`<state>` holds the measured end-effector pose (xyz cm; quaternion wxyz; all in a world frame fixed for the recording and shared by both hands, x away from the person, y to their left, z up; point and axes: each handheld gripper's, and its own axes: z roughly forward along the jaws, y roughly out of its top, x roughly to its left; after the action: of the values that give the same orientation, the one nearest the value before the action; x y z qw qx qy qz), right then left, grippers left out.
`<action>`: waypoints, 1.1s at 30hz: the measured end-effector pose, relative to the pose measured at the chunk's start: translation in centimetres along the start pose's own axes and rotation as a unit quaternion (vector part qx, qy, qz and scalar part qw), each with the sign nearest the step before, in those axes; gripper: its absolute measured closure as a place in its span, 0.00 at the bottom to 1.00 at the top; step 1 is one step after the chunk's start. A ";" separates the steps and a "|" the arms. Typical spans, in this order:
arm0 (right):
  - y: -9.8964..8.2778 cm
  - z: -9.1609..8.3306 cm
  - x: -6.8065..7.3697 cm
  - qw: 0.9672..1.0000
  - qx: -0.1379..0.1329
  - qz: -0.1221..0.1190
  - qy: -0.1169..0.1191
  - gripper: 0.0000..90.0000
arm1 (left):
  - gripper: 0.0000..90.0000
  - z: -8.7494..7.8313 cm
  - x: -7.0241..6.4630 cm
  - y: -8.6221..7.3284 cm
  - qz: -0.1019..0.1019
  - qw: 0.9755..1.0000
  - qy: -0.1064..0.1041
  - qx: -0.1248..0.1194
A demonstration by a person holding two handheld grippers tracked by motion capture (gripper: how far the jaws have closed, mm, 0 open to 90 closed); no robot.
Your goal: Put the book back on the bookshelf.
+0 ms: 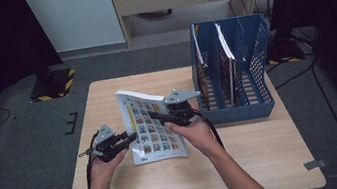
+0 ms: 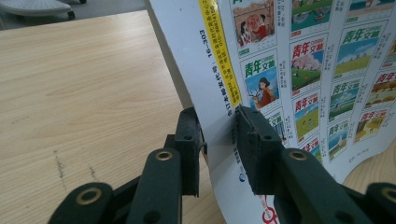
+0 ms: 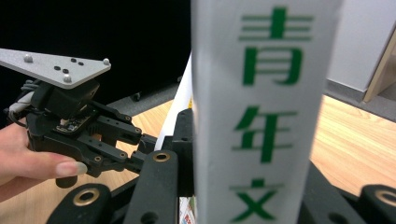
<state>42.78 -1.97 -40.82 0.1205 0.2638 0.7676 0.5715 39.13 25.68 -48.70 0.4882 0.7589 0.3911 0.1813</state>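
Wood worktop (image 1: 247, 163), frame centre: left gripper (image 1: 130, 137) is clamping the magazine (image 1: 151, 127) by its left edge, right gripper (image 1: 159, 117) is clamping its spine near the top, magazine tilting mid-frame. Blue file rack (image 1: 234, 72) is sitting upper right.

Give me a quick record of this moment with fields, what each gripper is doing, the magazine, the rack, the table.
left gripper: shut on magazine's left edge
right gripper: shut on magazine's spine side
magazine: held tilted above the table, cover of small pictures facing up, bowed
rack: blue, three slots, at table's far right, magazines standing inside
table: light wood
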 end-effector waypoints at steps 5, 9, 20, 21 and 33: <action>0.2 0.0 0.0 1.000 -0.005 0.001 0.004 0.79 | 0.78 -0.1 -0.1 0.1 0.006 1.000 0.000 -0.003; 0.4 0.0 0.0 1.000 -0.007 0.002 0.003 0.79 | 0.78 -0.1 -0.2 0.2 0.009 1.000 0.001 -0.004; 0.3 -0.1 -0.2 1.000 -0.011 0.008 0.004 0.79 | 0.78 -0.3 -0.4 0.2 0.016 1.000 0.002 -0.005; 0.3 -0.1 -0.2 1.000 -0.011 0.010 0.003 0.79 | 0.78 -0.3 -0.4 0.2 0.016 1.000 0.002 -0.005; 0.3 0.0 -0.6 1.000 -0.012 0.021 0.003 0.80 | 0.78 -0.3 -0.5 0.2 0.020 1.000 0.001 -0.008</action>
<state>43.32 -2.25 -40.62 0.1091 0.2767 0.7555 0.5837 38.72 25.42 -48.32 0.4898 0.7624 0.3753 0.1950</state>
